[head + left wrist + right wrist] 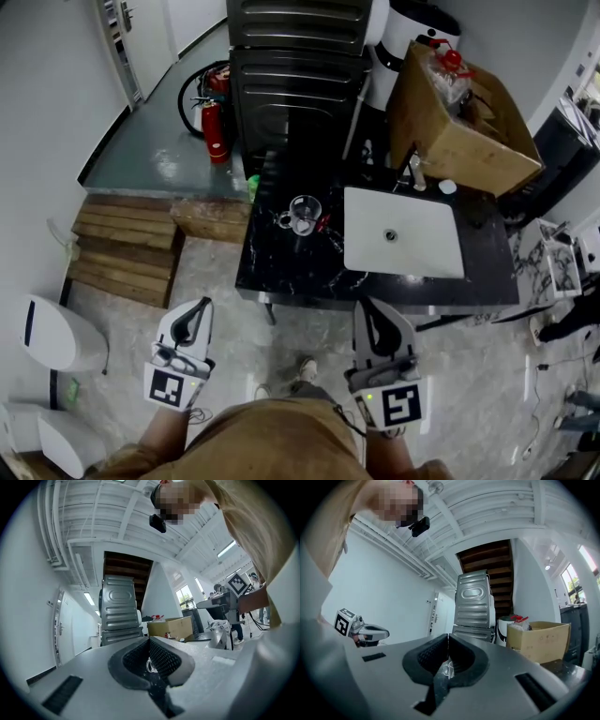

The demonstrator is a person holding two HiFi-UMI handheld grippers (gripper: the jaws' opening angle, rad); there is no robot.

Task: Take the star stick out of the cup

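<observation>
The left tool and the right tool are both held level above the floor, in front of the dark surface. Each has its jaws closed together with nothing between them. The glass cup stands on that surface just left of the white sink, well apart from both tools, and the star stick shows only as a small red bit at the cup's right side, too small to make out further.
</observation>
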